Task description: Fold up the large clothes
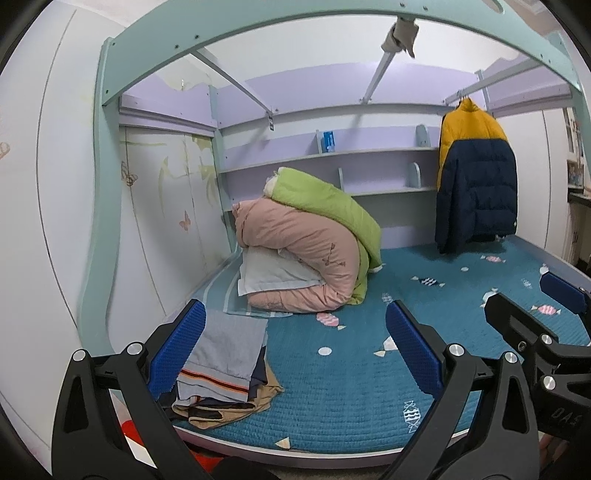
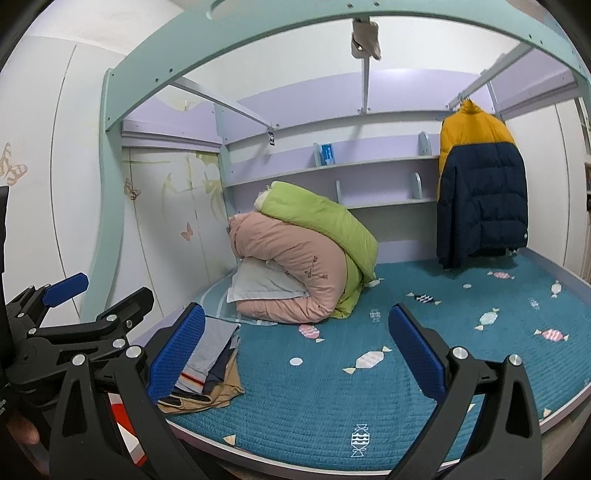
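Note:
A yellow and navy puffer jacket hangs on a hanger from the bed frame rail at the back right; it also shows in the right wrist view. A stack of folded clothes, grey on top and tan below, lies at the bed's front left corner. My left gripper is open and empty above the front of the bed. My right gripper is open and empty beside it. Each gripper shows in the other's view: the right one and the left one.
The bed has a teal quilted sheet with candy prints. Rolled pink and green duvets with a white pillow sit at the back left. Lilac shelves line the back wall. A mint bunk frame arches overhead.

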Demonstrator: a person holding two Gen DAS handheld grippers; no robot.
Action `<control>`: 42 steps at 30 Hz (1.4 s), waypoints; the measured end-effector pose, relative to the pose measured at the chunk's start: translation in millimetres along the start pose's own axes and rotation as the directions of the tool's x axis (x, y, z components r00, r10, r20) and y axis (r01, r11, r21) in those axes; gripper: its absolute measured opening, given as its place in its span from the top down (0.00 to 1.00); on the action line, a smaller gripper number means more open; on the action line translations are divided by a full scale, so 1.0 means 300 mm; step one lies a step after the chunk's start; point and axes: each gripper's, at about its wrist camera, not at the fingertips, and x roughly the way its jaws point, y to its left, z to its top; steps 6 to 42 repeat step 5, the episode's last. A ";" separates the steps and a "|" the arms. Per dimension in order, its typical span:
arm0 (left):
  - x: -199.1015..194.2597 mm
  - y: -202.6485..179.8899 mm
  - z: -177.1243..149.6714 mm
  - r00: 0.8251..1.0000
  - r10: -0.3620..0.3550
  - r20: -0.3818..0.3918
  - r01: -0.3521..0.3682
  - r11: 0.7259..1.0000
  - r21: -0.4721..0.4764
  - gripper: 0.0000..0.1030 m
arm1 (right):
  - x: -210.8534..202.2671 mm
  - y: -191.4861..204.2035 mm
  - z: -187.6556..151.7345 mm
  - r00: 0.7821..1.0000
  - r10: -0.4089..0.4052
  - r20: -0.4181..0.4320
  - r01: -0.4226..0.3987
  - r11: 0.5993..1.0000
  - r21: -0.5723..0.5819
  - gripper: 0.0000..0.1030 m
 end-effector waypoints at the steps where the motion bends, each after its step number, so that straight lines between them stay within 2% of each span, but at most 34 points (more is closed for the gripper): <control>1: 0.018 -0.017 -0.006 1.000 -0.001 -0.011 0.001 1.000 0.009 0.05 | 0.014 -0.017 -0.005 1.000 0.000 -0.006 0.000 1.000 0.012 0.07; 5: 0.104 -0.074 -0.010 0.998 -0.014 -0.053 0.017 0.999 0.040 0.05 | 0.068 -0.101 -0.022 0.999 -0.023 -0.035 0.025 0.998 0.054 0.07; 42: 0.104 -0.074 -0.010 0.998 -0.014 -0.053 0.017 0.999 0.040 0.05 | 0.068 -0.101 -0.022 0.999 -0.023 -0.035 0.025 0.998 0.054 0.07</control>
